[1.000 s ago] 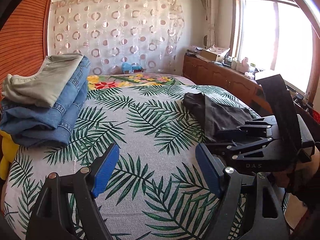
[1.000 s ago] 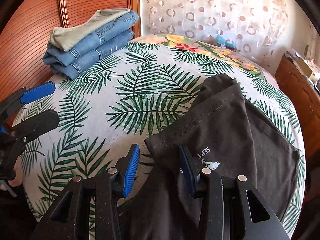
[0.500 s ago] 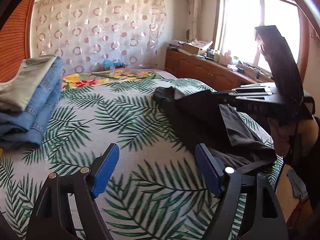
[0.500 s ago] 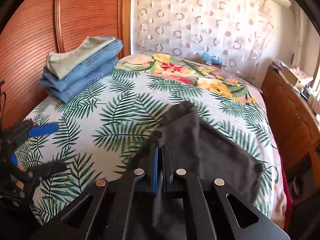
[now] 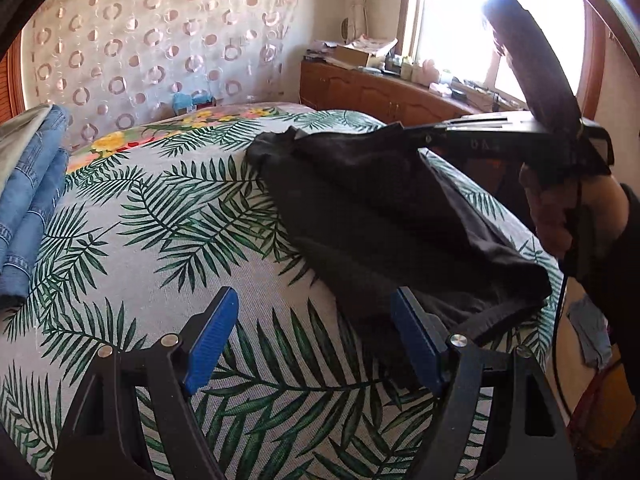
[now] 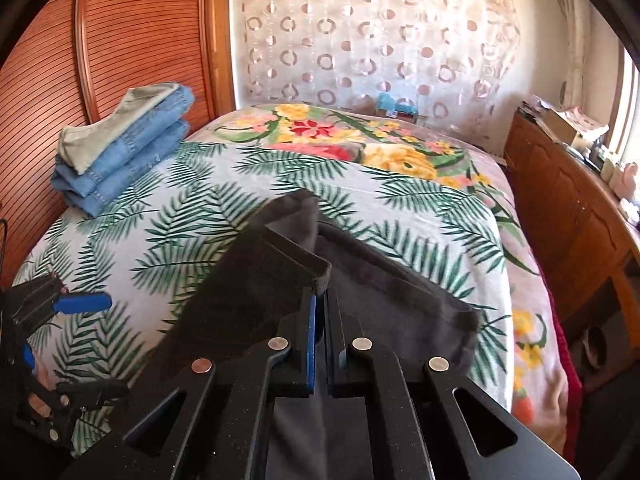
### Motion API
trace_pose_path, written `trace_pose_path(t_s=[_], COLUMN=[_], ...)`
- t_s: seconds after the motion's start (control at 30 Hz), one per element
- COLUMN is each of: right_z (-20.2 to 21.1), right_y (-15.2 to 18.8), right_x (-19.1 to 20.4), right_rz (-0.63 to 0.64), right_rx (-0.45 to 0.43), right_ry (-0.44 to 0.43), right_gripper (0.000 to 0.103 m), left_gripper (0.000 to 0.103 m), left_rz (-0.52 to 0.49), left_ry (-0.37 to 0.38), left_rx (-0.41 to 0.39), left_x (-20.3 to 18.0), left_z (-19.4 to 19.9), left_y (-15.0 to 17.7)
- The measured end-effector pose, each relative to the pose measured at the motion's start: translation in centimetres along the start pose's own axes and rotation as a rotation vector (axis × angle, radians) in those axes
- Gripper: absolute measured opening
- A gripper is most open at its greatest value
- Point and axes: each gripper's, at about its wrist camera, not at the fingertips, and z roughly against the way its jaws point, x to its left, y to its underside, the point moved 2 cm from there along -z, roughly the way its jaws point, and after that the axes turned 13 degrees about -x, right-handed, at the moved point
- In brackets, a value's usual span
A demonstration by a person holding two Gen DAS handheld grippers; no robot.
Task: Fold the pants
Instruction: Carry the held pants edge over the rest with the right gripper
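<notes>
The right gripper (image 6: 320, 300) has its fingers clenched on a corner of the black cotton pants (image 6: 400, 292), lifting it off the palm-leaf bedspread (image 6: 200, 216). At nine o'clock the left gripper (image 5: 316, 340) hovers, fingers released. Folded blue jeans (image 6: 128, 160) lie at ten o'clock.

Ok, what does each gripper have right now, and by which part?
Right gripper is shut on the black pants, pinching a raised edge of the fabric. Left gripper is open over the bedspread, holding nothing.
</notes>
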Motion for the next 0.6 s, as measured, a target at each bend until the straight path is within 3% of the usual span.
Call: trace_pose_path(t_s=[0.43, 0.6], right_z=[-2.5, -2.2], right_y=[1.6, 1.4], right_x=[-4.0, -6.1], right_rz=[-0.041, -0.089], right_rx=[0.089, 0.069], right_ry=[0.093, 0.137], right_gripper=[0.003, 0.003], left_gripper=[0.079, 0.079], left_rz=[-0.006, -0.01], left_ry=[-0.001, -0.005], left_rx=[0.094, 0.1], left_x=[-0.1, -0.2], left_z=[-1.6, -1.6], left_y=[0.8, 0.9])
